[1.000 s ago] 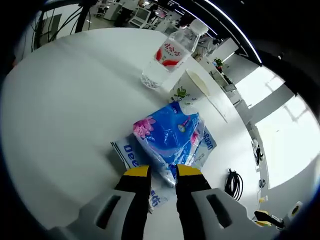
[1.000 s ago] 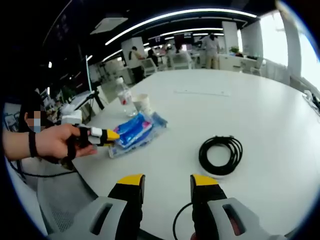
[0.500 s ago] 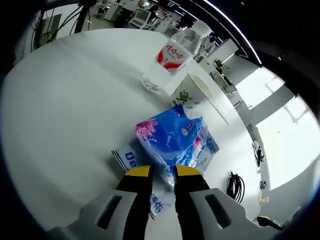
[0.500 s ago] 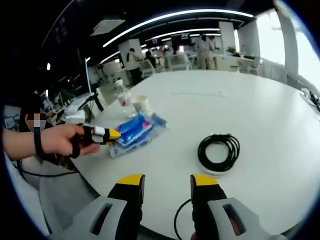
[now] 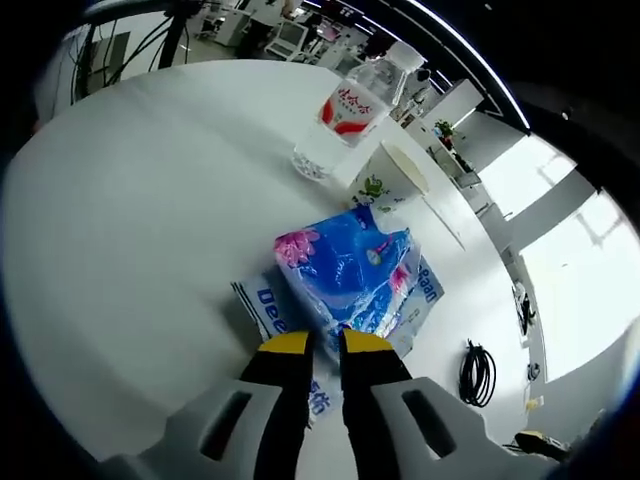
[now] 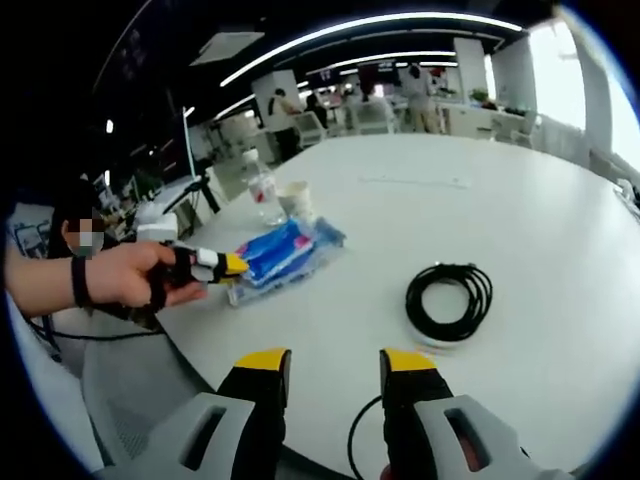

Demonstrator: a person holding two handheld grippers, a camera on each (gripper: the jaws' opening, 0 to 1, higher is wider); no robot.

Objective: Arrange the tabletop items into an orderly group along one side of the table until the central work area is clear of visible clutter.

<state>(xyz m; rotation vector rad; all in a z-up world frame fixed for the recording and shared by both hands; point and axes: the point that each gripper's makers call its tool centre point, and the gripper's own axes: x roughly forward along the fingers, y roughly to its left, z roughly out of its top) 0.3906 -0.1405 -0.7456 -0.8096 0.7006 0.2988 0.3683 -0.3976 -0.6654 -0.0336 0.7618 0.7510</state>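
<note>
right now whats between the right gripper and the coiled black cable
Bare white table: in the right gripper view nothing lies between the open right gripper and the coiled black cable.

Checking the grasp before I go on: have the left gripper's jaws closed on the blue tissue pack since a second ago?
Yes. The left gripper has narrowed its jaws against the blue tissue pack, which still sits near the paper cup.

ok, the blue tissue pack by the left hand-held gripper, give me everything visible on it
The blue tissue pack is a soft, glossy plastic-wrapped block with pink flower prints, its film crinkled. It lies on a flat clear bag with blue lettering on the white table, near the table's edge. The left hand-held gripper has its yellow-tipped jaws nearly closed on the pack's near end. A paper cup and water bottle stand just beyond it.
</note>
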